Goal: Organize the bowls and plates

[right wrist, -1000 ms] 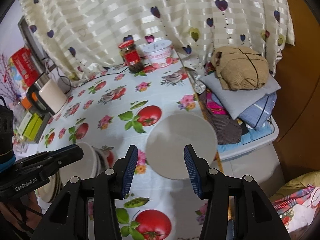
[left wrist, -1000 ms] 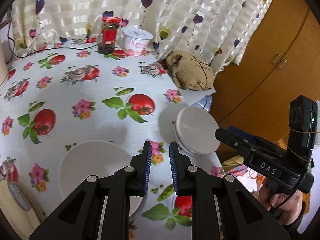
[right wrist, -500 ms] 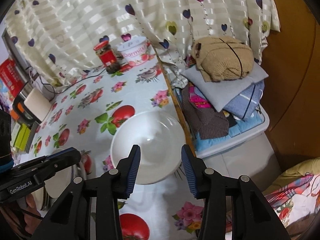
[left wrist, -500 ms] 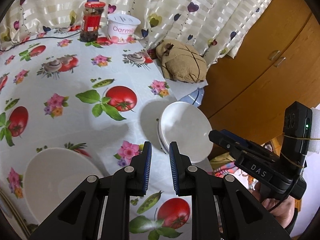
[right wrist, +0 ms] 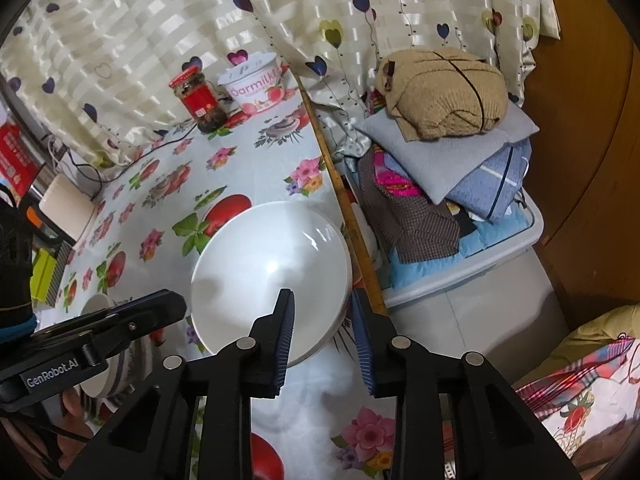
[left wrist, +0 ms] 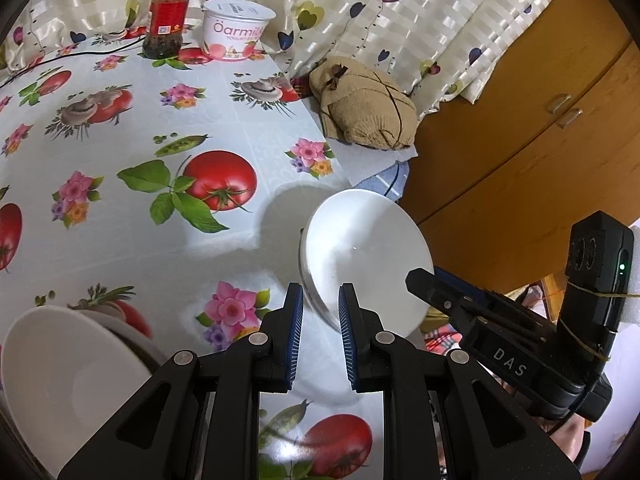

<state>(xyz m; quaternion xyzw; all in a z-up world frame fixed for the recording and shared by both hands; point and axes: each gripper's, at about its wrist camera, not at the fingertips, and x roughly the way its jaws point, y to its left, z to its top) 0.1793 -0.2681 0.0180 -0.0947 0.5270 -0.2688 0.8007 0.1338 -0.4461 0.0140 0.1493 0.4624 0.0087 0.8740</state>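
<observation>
Bowl (right wrist: 272,272): glossy white ceramic, smooth. Counter (left wrist: 120,128) cover: shiny printed plastic sheet. Tongs (left wrist: 319,332): matt black plastic, ribbed blue pads. Jar (left wrist: 168,16): glass. Curtain (right wrist: 280,12): satin-sheen cloth. Cabinet (left wrist: 540,128), 3 o'clock: varnished wood.

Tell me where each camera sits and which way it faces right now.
Left wrist: on the left hand-held gripper, angled down at the vegetable-print tablecloth; right hand-held gripper and a hand show at the right.
Right wrist: on the right hand-held gripper, jaws closing around the rim of the round white ceramic bowl; left hand-held gripper shows at the left.
Shared: the bowl, red-lidded glass jar, yoghurt tub.
</observation>
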